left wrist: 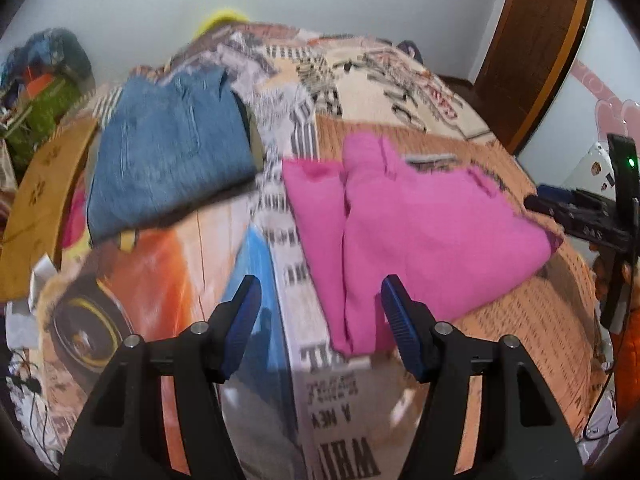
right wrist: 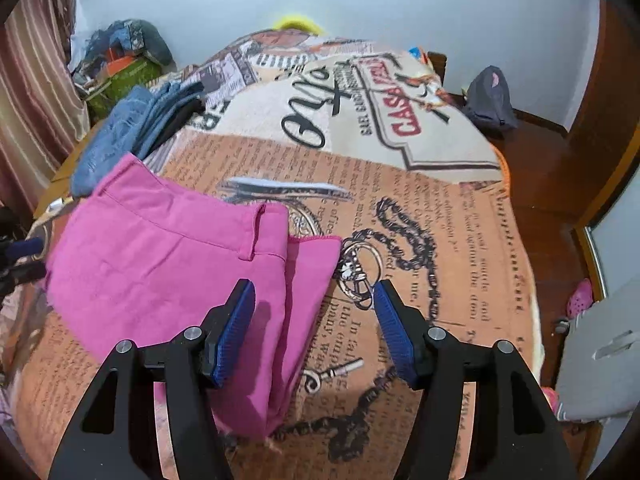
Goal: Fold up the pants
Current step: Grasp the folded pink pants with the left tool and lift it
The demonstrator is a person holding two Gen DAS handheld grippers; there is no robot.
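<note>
Pink pants (left wrist: 420, 220) lie folded on the printed bedspread, with the waistband on top; they also show in the right wrist view (right wrist: 168, 264). My left gripper (left wrist: 318, 296) is open and empty, hovering just above the near end of the pink pants. My right gripper (right wrist: 314, 300) is open and empty above the right edge of the pants, its left finger (right wrist: 236, 320) over the cloth. The other gripper shows at the right edge of the left wrist view (left wrist: 580, 216).
Folded blue jeans (left wrist: 168, 152) lie at the far left of the bed (right wrist: 440, 240), also seen in the right wrist view (right wrist: 132, 132). A pile of clothes (right wrist: 120, 56) sits by the wall. A wooden door (left wrist: 536, 48) stands right. An ironing board (right wrist: 600, 360) is at right.
</note>
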